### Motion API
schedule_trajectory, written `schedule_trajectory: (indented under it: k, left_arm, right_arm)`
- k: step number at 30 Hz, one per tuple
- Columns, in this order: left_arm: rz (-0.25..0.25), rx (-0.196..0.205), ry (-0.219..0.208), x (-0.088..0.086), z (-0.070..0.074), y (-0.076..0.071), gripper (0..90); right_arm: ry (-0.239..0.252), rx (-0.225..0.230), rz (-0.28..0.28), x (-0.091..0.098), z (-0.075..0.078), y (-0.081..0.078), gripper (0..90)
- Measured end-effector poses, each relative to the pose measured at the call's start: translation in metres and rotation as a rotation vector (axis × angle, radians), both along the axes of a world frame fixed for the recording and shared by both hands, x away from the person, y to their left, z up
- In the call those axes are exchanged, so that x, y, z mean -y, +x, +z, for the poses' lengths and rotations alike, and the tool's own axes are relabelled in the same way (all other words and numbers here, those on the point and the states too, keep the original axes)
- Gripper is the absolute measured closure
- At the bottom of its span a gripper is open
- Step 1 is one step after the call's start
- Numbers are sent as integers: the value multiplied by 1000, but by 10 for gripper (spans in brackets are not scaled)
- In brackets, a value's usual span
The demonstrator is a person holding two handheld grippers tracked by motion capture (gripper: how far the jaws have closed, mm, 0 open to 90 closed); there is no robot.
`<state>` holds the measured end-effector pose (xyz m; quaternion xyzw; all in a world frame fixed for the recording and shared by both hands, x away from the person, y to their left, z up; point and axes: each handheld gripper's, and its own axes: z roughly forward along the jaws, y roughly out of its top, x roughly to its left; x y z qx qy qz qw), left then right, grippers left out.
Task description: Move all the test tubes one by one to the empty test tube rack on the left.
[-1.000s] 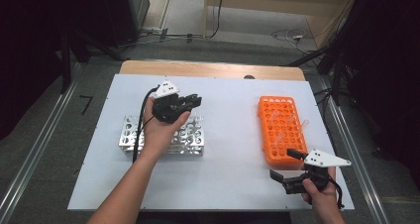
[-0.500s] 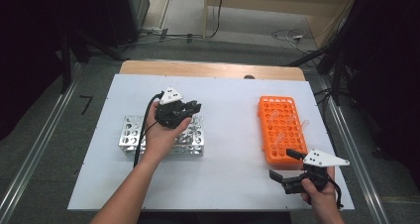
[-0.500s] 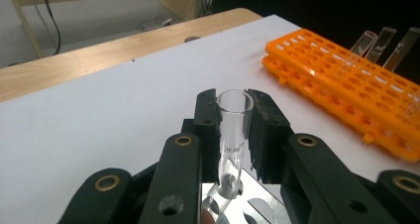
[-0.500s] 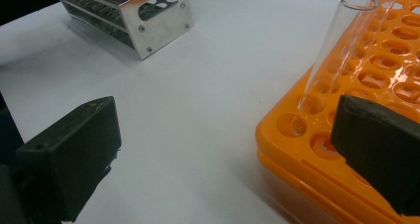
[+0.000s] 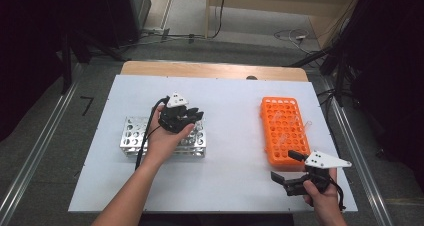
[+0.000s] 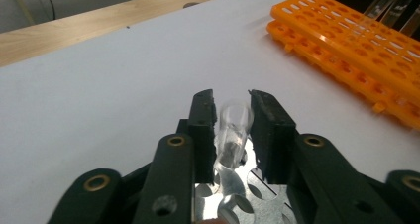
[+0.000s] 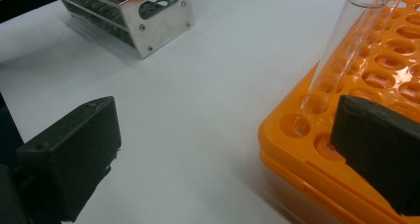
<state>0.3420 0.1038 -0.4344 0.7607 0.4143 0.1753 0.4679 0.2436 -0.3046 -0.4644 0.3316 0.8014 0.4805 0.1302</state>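
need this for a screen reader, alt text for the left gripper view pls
A clear glass test tube stands in a hole of a metal rack, between the left gripper's two black jaws, which have just been opening. Beyond, on the white table, lies an orange rack.

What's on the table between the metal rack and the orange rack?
Nothing: in the high view, bare white table separates the metal rack from the orange rack.

around the table: board, floor and clutter
a white tabletop lies over a wooden strip at its far edge. metal rails flank both sides; cables trail over the grey floor beyond, near a dark cabinet.
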Motion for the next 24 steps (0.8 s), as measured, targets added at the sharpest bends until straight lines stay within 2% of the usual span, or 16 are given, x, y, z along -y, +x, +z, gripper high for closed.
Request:
schedule_trajectory:
  k: [4, 12, 17, 24]
  left_arm:
    - [25, 6, -12, -3, 2, -1, 560]
    - [32, 38, -97, -14, 10, -12, 288]
    - [33, 55, -140, -21, 14, -25, 175]
    - [20, 74, -165, -29, 17, -45, 25]
  right_arm:
    - [2, -2, -2, 1, 0, 0, 0]
    - [2, -2, -1, 1, 0, 0, 0]
    - [1, -3, -3, 0, 0, 1, 0]
    - [1, -2, -4, -2, 0, 2, 0]
